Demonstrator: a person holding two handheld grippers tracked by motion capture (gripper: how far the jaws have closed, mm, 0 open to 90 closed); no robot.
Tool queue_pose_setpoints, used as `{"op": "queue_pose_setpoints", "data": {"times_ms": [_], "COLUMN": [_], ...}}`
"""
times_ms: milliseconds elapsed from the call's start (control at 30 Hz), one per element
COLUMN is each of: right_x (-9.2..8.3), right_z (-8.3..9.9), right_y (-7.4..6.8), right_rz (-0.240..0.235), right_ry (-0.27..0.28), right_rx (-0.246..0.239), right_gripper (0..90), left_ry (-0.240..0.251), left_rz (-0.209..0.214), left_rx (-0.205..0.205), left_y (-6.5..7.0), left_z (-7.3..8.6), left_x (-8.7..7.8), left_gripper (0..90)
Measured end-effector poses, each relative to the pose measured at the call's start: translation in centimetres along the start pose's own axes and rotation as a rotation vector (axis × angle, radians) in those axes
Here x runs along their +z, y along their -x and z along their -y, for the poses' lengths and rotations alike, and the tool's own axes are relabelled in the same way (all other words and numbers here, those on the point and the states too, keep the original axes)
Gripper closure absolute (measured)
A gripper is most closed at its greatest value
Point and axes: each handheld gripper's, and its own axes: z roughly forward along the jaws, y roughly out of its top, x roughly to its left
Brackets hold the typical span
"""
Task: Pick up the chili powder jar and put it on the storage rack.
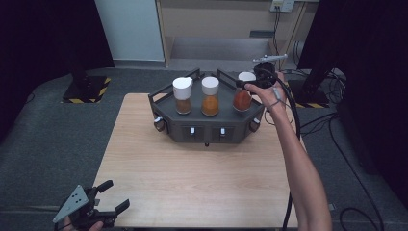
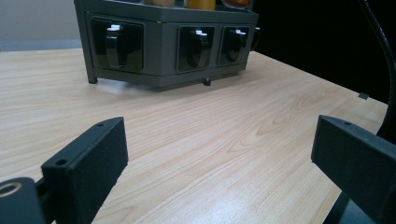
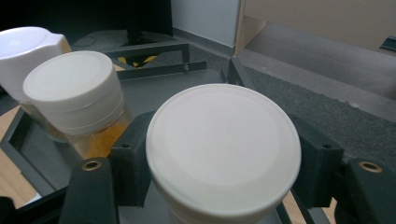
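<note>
Right forearm (image 1: 300,163) extended from the near right edge toward the far right, its hand (image 1: 269,94) carrying the right gripper (image 1: 248,86), whose jaws are clamped on either side of a white-capped jar (image 3: 223,149). Left gripper (image 1: 108,196) held low at the near left corner, jaws spread wide apart with nothing between them, pointing toward the far side.

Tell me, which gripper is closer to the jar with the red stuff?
The right gripper: its jaws are clamped on the red jar's white lid. The left gripper hangs open at the table's near corner, far from it.
</note>
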Motion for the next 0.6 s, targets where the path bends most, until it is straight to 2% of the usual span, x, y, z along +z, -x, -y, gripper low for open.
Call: {"op": "queue_pose_setpoints", "data": {"times_ms": [200,600], "right_x": [0.6,1.5], "right_z": [0.3,1.0], "right_y": [-0.1,0.3], "right_rz": [0.015,0.007], "right_ry": [-0.006,-0.028], "right_rx": [0.001,0.019], "right_gripper": [33.8,33.8], "left_ry": [0.001,0.001], "left_rz": [-0.003,-0.002], "left_rx": [0.004,0.006], "left_y": [0.1,0.1], "left_z": [0.0,0.0], "left_x": [-0.1,0.0], "left_gripper": [2.4,2.5]}}
